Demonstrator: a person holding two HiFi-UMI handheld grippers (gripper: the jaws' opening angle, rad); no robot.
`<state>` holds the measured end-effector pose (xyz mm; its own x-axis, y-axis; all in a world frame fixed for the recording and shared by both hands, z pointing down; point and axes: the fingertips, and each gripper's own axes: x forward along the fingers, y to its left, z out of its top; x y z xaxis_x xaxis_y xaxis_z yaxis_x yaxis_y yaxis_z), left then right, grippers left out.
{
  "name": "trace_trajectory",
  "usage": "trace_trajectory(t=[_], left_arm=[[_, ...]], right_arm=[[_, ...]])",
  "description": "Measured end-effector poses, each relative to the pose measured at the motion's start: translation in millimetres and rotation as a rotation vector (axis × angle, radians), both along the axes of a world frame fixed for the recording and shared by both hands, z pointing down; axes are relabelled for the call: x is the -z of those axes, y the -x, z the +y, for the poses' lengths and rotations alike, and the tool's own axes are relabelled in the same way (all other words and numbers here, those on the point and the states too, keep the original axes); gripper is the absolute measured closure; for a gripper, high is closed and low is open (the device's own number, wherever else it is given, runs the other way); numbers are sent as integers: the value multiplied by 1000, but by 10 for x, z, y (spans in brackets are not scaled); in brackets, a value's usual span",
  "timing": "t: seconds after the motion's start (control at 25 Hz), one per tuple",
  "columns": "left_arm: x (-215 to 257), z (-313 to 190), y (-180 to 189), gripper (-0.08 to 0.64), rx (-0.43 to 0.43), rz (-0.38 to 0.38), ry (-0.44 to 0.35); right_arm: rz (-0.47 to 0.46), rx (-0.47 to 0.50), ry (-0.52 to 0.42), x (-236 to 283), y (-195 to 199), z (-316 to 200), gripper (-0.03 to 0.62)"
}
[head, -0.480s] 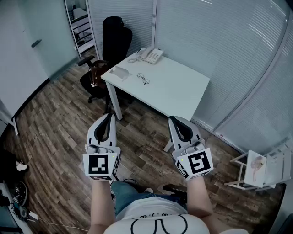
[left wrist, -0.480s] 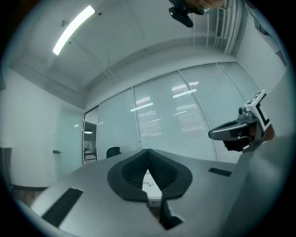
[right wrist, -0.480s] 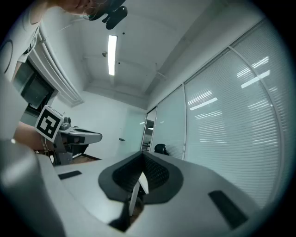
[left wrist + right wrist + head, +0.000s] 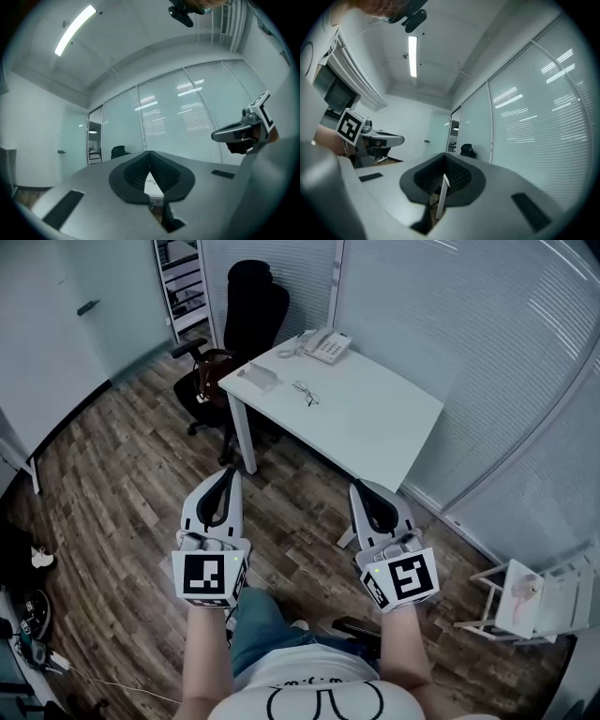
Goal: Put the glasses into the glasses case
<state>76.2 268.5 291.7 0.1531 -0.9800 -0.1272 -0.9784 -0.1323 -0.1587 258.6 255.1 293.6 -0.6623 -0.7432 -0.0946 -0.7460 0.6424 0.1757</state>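
Observation:
The glasses (image 4: pixel 307 394) lie open on the white table (image 4: pixel 375 427) far ahead of me, thin dark frames. A pale grey glasses case (image 4: pixel 256 378) rests to their left near the table's corner. My left gripper (image 4: pixel 228 476) and right gripper (image 4: pixel 358 487) are held side by side over the wooden floor, well short of the table, pointing toward it. Both are shut with nothing in them. In the left gripper view the left gripper (image 4: pixel 150 153) has its tips together, a sliver of the table showing below them. The right gripper (image 4: pixel 444 158) likewise has its tips together.
A white telephone (image 4: pixel 326 346) sits at the table's far edge. A black office chair (image 4: pixel 246 320) stands left of the table. Glass walls with blinds close off the far and right sides. A white rack (image 4: pixel 525 601) stands at lower right.
The table and chair have shifted slightly right in the head view. Both grippers keep the same pose, shut and side by side.

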Motion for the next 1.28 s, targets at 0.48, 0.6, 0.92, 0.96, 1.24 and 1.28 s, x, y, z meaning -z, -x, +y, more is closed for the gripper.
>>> trace_trajectory(t=[0.48, 0.6, 0.92, 0.96, 1.24, 1.28], left_arm=[[-269, -872, 582, 545, -10, 42, 47], [-342, -1270, 897, 545, -10, 45, 59], [-250, -2483, 1688, 545, -41, 86, 56], [-248, -2630, 1747, 545, -52, 86, 58], [-313, -3330, 2026, 545, -123, 110, 87], [-346, -3397, 2034, 545, -133, 112, 95]], right_arm=[[-43, -26, 68, -218, 439, -856, 580], [-34, -31, 91, -309, 706, -1300, 580], [-5, -95, 107, -226, 1353, -2440, 578], [5, -108, 113, -244, 1422, -2573, 578], [-3, -189, 202, -386, 1647, -3209, 357], [1, -195, 214, -416, 1645, -3273, 345]])
